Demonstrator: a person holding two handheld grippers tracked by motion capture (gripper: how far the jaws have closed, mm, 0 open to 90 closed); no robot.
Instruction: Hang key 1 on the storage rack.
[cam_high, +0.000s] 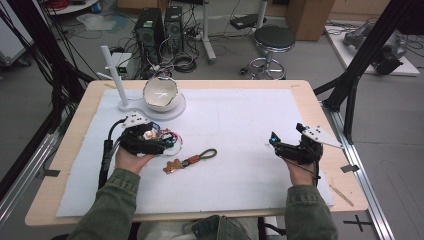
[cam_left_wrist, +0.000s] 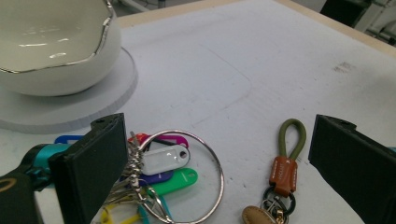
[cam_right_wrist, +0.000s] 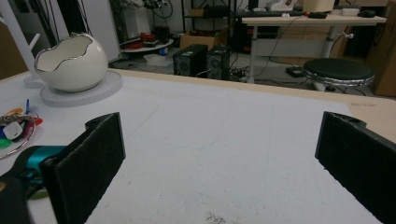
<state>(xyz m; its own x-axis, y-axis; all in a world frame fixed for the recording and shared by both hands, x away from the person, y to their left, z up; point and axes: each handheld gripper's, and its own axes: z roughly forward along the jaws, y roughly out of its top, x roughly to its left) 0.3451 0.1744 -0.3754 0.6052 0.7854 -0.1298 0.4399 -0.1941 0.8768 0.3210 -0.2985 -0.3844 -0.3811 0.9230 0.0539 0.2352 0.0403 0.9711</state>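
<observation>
On the tabletop (cam_high: 240, 125), the egg-shaped bowl (cam_high: 160, 93) sits on its round base. The left tool (cam_left_wrist: 219, 163), jaws spread, hovers over the key ring (cam_left_wrist: 187, 175); its view reveals coloured tags and the strap fob (cam_left_wrist: 286, 163) beside. The right tool (cam_right_wrist: 219, 163) is spread too, well apart.
</observation>
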